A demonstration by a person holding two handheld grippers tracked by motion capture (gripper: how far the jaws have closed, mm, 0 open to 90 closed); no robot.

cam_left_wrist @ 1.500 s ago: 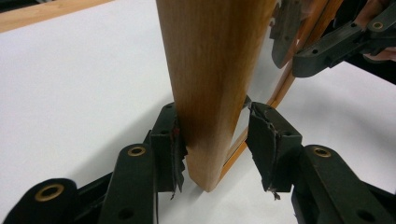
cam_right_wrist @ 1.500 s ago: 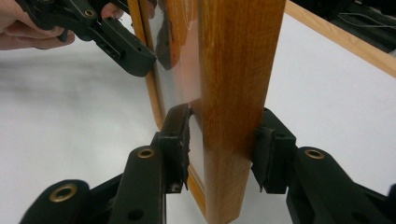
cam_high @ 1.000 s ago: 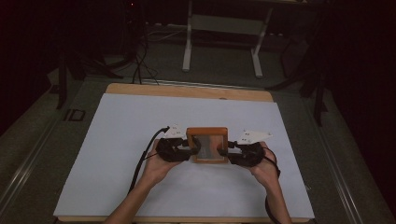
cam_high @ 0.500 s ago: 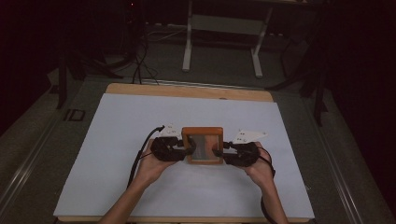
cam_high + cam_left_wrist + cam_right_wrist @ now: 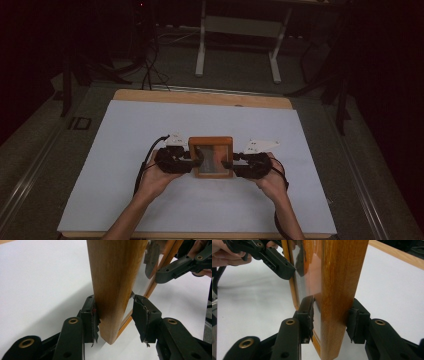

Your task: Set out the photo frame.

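A small wooden picture frame [image 5: 210, 142] with a glass front is held between my two grippers over the white table cover. My left gripper [image 5: 196, 161] is shut on the frame's left side. In the left gripper view the thick wooden edge [image 5: 112, 277] stands between the jaws of that gripper [image 5: 113, 317]. My right gripper [image 5: 227, 164] is shut on the right side. In the right gripper view one pad of this gripper [image 5: 332, 317] lies on the glass face and the other on the back of the frame [image 5: 342, 277]. Each gripper view shows the other gripper across the frame.
A white sheet [image 5: 125, 150] covers the table, with a strip of bare wood [image 5: 200, 97] along the far edge. Beyond the table stand a pale metal stand [image 5: 235, 30] and dark cables on the floor [image 5: 150, 65]. White sheet lies open on all sides of the hands.
Both hands and the frame have drifted slightly to the left together. The grips look the same.
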